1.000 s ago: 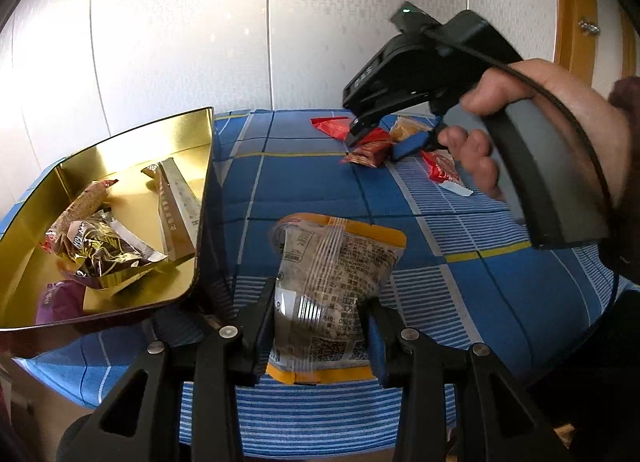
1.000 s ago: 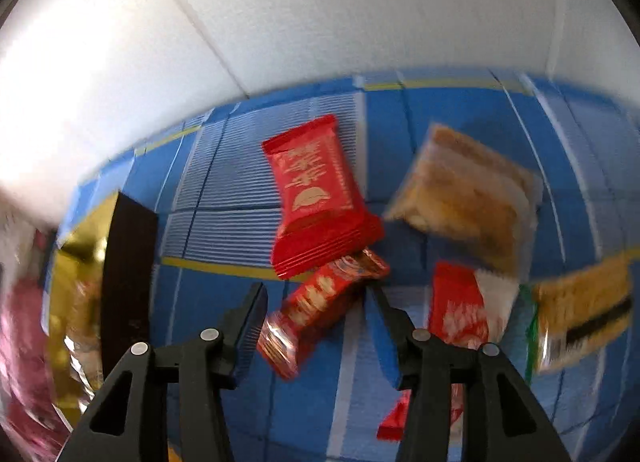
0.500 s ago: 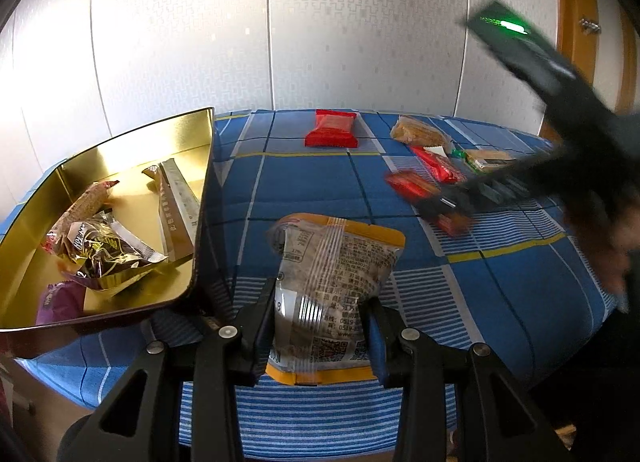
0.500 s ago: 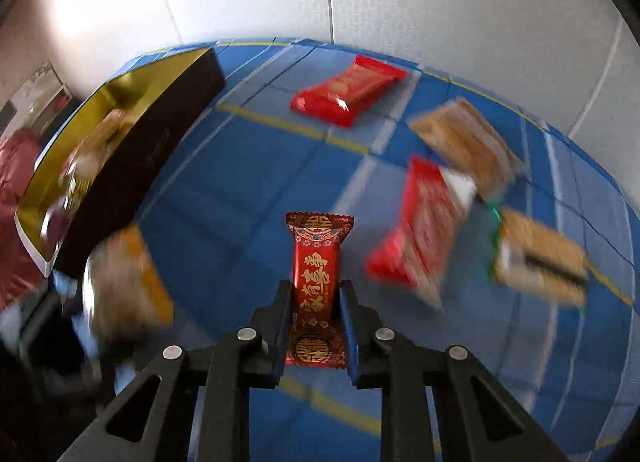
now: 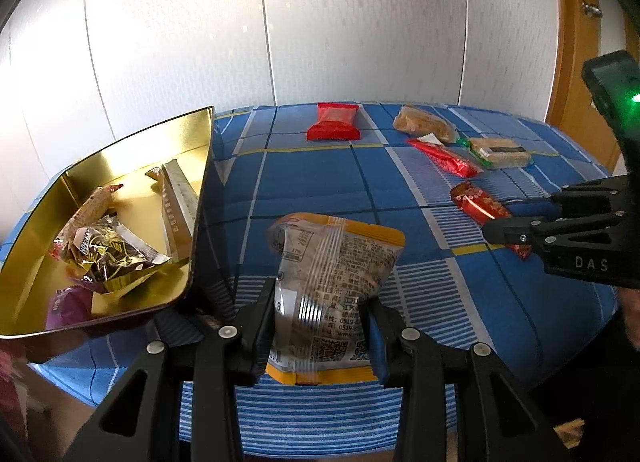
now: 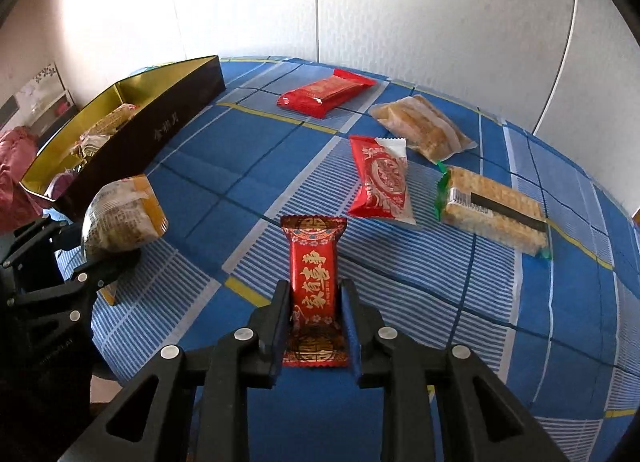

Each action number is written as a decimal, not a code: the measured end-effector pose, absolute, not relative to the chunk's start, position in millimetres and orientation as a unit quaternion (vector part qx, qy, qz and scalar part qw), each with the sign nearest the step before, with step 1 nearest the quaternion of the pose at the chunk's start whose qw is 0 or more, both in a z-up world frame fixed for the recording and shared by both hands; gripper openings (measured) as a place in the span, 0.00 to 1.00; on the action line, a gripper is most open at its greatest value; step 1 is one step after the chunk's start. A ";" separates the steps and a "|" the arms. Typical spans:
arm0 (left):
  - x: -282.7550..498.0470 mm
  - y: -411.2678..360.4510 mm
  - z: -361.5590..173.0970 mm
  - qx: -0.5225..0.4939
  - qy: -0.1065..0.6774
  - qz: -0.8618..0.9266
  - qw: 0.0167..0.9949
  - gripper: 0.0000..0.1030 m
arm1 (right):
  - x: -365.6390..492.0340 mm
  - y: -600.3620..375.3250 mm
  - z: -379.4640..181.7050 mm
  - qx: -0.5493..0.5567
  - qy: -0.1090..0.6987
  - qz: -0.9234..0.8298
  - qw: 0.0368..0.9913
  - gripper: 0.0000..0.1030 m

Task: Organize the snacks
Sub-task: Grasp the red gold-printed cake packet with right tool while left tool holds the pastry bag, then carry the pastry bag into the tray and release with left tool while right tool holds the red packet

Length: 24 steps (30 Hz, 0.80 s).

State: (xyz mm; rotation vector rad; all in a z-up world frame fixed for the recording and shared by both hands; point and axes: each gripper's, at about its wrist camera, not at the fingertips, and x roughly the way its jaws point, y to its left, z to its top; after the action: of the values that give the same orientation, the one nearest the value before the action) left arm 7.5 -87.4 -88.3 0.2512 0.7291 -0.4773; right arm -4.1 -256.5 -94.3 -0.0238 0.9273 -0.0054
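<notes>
- Left wrist view: the left gripper (image 5: 322,336) is closed partway, its 2 fingers (image 5: 256,326) pressing the sides of a yellow-edged clear snack bag (image 5: 332,282), which is gripped near its lower end and stands upright above the blue plaid tablecloth (image 5: 320,178).
- Left wrist view: the gold tin box (image 5: 120,150) sits just left of the held bag; inside lie a dark foil packet (image 5: 108,254), a long beige bar (image 5: 176,202), a tan wrapped snack (image 5: 90,210) and a purple packet (image 5: 66,304).
- Left wrist view: at the right edge the right gripper (image 5: 508,226) reaches in sideways, clamped on a small red candy packet (image 5: 478,202).
- Left wrist view: farther back on the cloth lie a red wide packet (image 5: 334,122), a clear bag of golden pastry (image 5: 424,124), a red-and-white packet (image 5: 444,156) and a green-edged cracker pack (image 5: 500,152).
- Right wrist view: the right gripper (image 6: 314,328) is narrowed to the width of the small red candy packet (image 6: 314,278), both fingers (image 6: 278,326) touching its long sides; the packet points away from the camera, above the cloth.
- Right wrist view: the left gripper (image 6: 94,258) shows at the left, holding the snack bag (image 6: 120,218) beside the tin box (image 6: 160,122).
- Right wrist view: the 4 loose snacks lie well beyond the held candy: red wide packet (image 6: 326,92), pastry bag (image 6: 424,124), red-and-white packet (image 6: 382,182), cracker pack (image 6: 494,208).
</notes>
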 end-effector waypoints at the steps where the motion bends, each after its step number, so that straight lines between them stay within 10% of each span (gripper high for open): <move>1: 8.1 -88.2 -88.3 0.124 0.354 -0.230 0.898 0.38 | -5.2 -255.8 -94.6 -0.013 0.443 -0.004 0.897 0.24; 24: -0.3 -71.0 -11.0 0.077 0.340 -0.219 0.911 0.37 | -24.2 -255.4 -104.4 -0.015 0.363 -0.005 0.932 0.24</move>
State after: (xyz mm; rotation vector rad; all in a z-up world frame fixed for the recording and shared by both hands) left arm -0.3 -71.0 -11.0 0.1578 0.7013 -0.4513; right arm -24.2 -255.4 -104.4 -0.0311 0.7419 -0.0095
